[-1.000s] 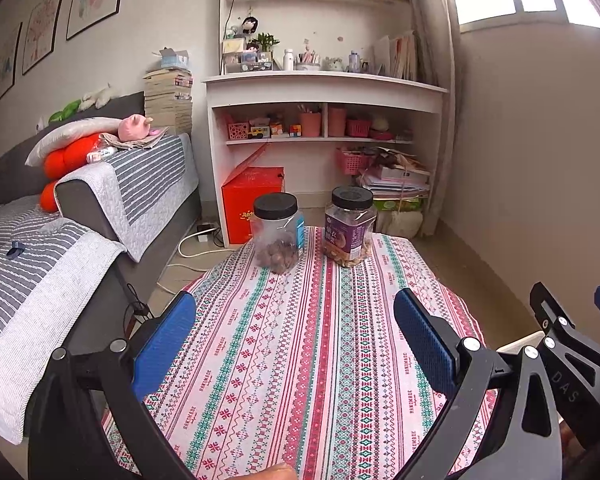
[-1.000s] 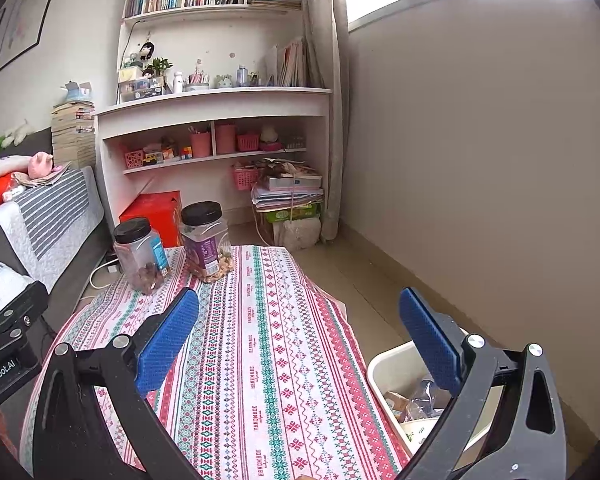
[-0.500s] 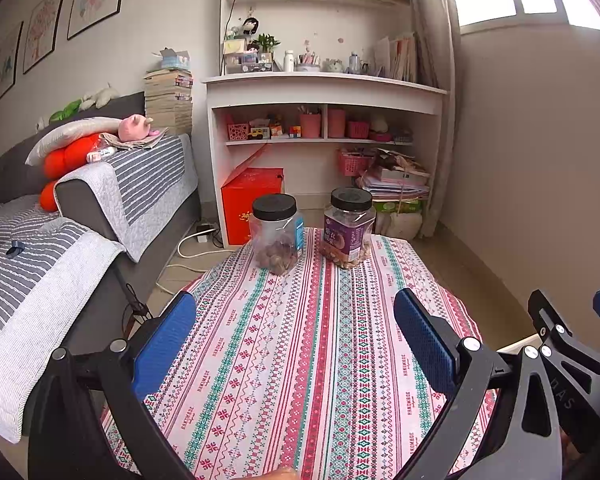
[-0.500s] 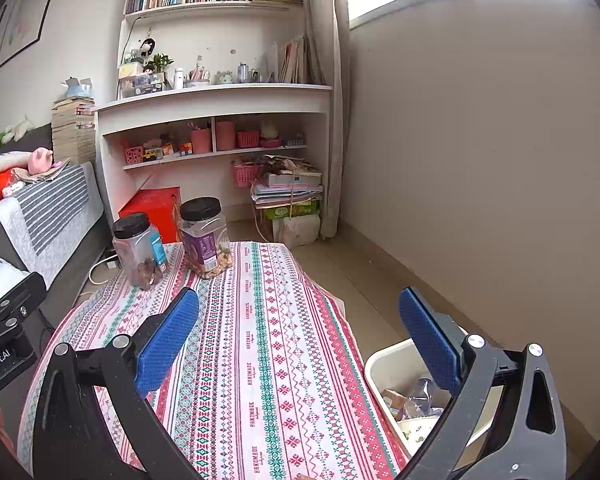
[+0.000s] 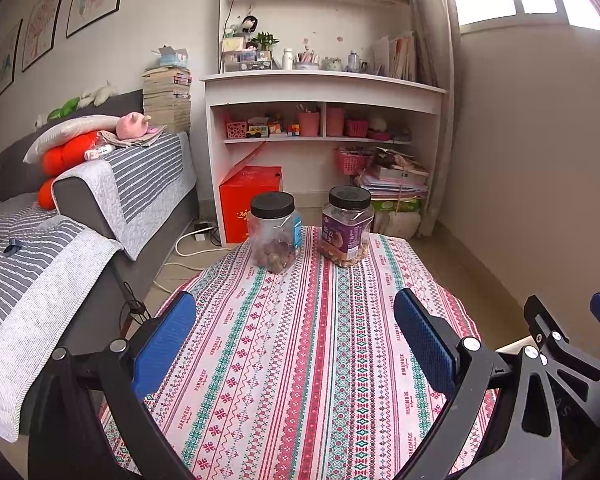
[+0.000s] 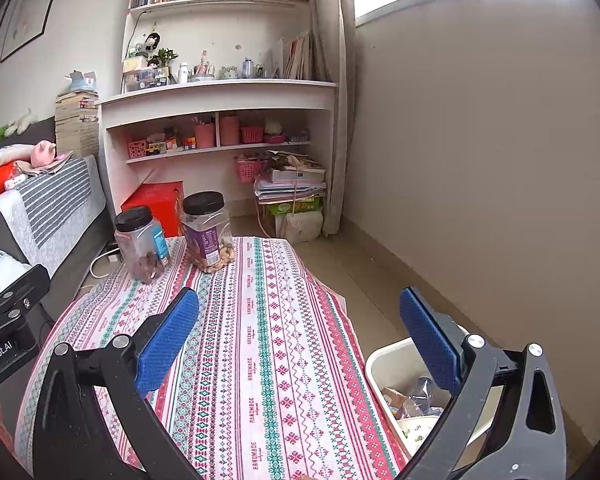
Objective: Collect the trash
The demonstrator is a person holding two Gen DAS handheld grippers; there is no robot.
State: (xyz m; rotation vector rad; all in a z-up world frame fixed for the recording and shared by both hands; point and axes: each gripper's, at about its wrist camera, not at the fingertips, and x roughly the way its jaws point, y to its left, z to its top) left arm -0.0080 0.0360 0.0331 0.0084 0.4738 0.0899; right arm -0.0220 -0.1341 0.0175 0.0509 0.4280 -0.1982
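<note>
A white bin (image 6: pixel 384 364) stands on the floor at the table's right side, holding crumpled wrappers, a clear plastic piece and a paper cup (image 6: pixel 416 432). My right gripper (image 6: pixel 300 332) hovers open above the table's right edge, its right finger over the bin, nothing between the blue pads. My left gripper (image 5: pixel 296 336) hangs open over the patterned tablecloth (image 5: pixel 300 360), also empty. In the left wrist view the right gripper's body (image 5: pixel 560 352) shows at the right edge. No loose trash is visible on the cloth.
Two black-lidded jars (image 5: pixel 274 232) (image 5: pixel 346 226) stand at the table's far end. A grey sofa with striped covers (image 5: pixel 100 208) runs along the left. A white bookshelf (image 5: pixel 320 120), a red box (image 5: pixel 248 208) and stacked papers (image 6: pixel 292 184) sit behind the table.
Both views have drifted slightly: the jars sit a little higher and farther in frame, and more of the bin shows under the right gripper. Both grippers stay open and empty.
</note>
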